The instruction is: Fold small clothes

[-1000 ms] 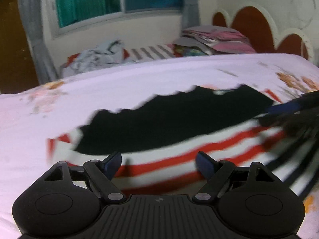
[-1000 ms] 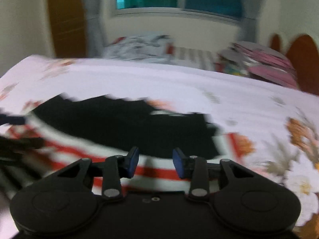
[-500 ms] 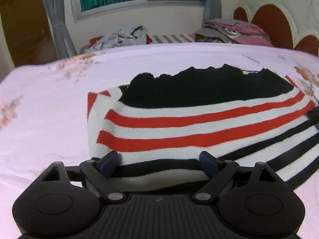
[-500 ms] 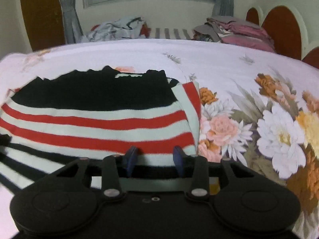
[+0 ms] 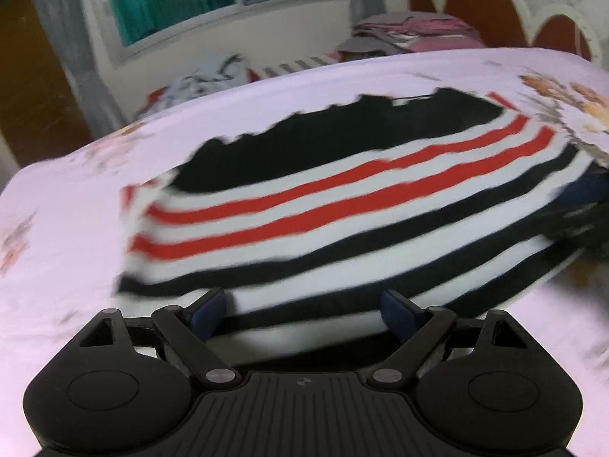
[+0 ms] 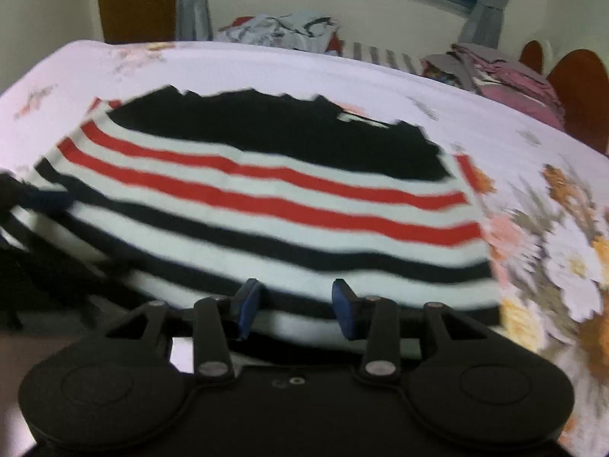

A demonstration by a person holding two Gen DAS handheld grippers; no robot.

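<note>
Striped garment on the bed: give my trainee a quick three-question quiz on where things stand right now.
1. True or false: the striped garment lies on the floral bedsheet.
2. Which claw stands wider: A) left claw, B) right claw?
3. Fill in: the garment's far band is solid ____.

Key: 1 true; 2 A; 3 black.

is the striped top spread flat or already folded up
Mostly spread: the striped top lies wide and flat across the bed, stripes running straight. Whether its near edge is doubled over, cannot tell.
</note>
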